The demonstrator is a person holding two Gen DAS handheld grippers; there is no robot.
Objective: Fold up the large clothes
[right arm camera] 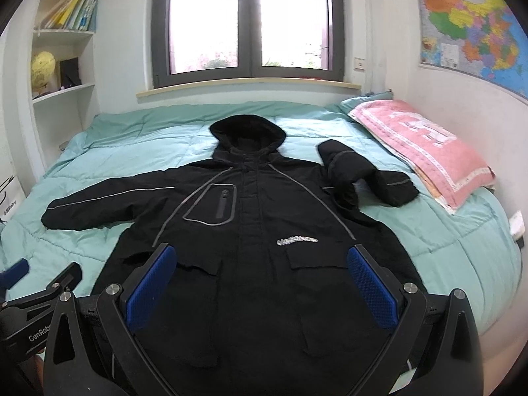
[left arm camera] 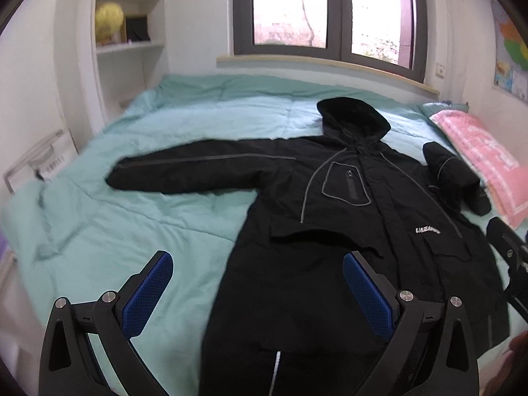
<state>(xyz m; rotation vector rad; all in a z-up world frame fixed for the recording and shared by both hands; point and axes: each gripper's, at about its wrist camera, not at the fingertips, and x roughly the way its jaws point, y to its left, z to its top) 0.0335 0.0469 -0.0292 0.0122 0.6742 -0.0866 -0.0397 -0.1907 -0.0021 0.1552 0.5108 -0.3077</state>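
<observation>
A black hooded coat (right arm camera: 250,231) lies front-up and spread out on a bed covered by a mint-green quilt (right arm camera: 138,145). In the right wrist view the coat fills the middle and lower part of the frame, its hood (right arm camera: 247,132) toward the window (right arm camera: 247,23) at the top. One sleeve (right arm camera: 109,203) stretches straight out to the left of the frame; the other sleeve (right arm camera: 363,175) is bent and bunched at centre right, beside a pink pillow (right arm camera: 419,151). A grey-trimmed chest pocket (right arm camera: 214,204) sits left of the front closure, and a small white logo (right arm camera: 297,241) sits right of it.

The right gripper (right arm camera: 262,259) hangs above the lower body of the coat with its blue-padded fingers (right arm camera: 151,283) wide apart and nothing between them. The logo and both flap pockets lie between the fingertips in this view. Whether the fingers touch the cloth cannot be told.

In the left wrist view the coat (left arm camera: 330,231) lies toward the centre and right of the frame. The left gripper (left arm camera: 257,264) is also spread wide and holds nothing. Its right-hand finger (left arm camera: 366,297) shows over the coat's lower body, while its left-hand finger (left arm camera: 148,293) shows over bare quilt (left arm camera: 132,231) just beside the coat's edge. The straight sleeve (left arm camera: 191,171) runs across the frame above the fingers.

Part of the other gripper shows at each view's edge: lower left in the right view, right edge in the left view.

A bookshelf (right arm camera: 62,49) stands at upper left, and a coloured map (right arm camera: 472,26) hangs at upper right.
</observation>
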